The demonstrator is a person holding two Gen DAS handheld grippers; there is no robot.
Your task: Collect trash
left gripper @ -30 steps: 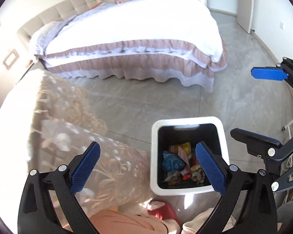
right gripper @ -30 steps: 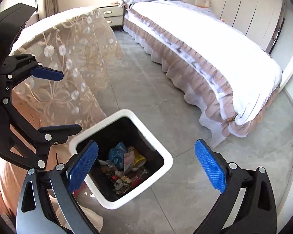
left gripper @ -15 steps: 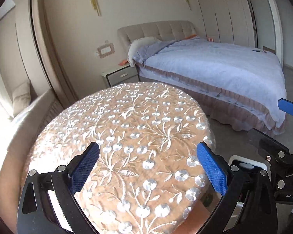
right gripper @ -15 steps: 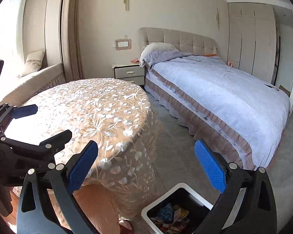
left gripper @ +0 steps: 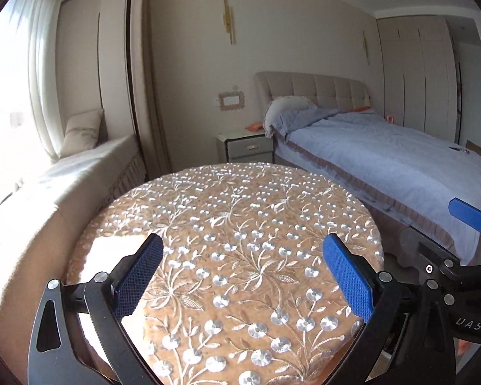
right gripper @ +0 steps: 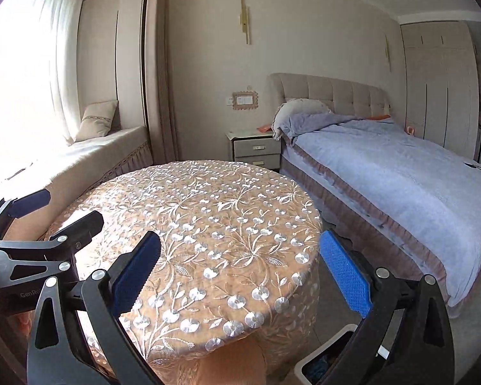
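My left gripper (left gripper: 243, 276) is open and empty over the near part of a round table (left gripper: 234, 211) with an embroidered floral cloth. My right gripper (right gripper: 240, 272) is open and empty at the table's (right gripper: 215, 211) right front edge. It also shows at the right of the left wrist view (left gripper: 445, 234). The left gripper shows at the left of the right wrist view (right gripper: 57, 211). A corner of the white trash bin (right gripper: 332, 351) with trash inside shows low in the right wrist view, mostly hidden by my right finger. No trash shows on the table.
A bed (left gripper: 400, 166) with a blue-grey cover stands to the right, with a strip of floor (right gripper: 332, 304) between it and the table. A nightstand (left gripper: 245, 147) stands behind the table. A window seat (left gripper: 80, 173) with a cushion runs along the left.
Both grippers have tilted up from the trash bin on the floor to the table top and room. Both stay open and empty.
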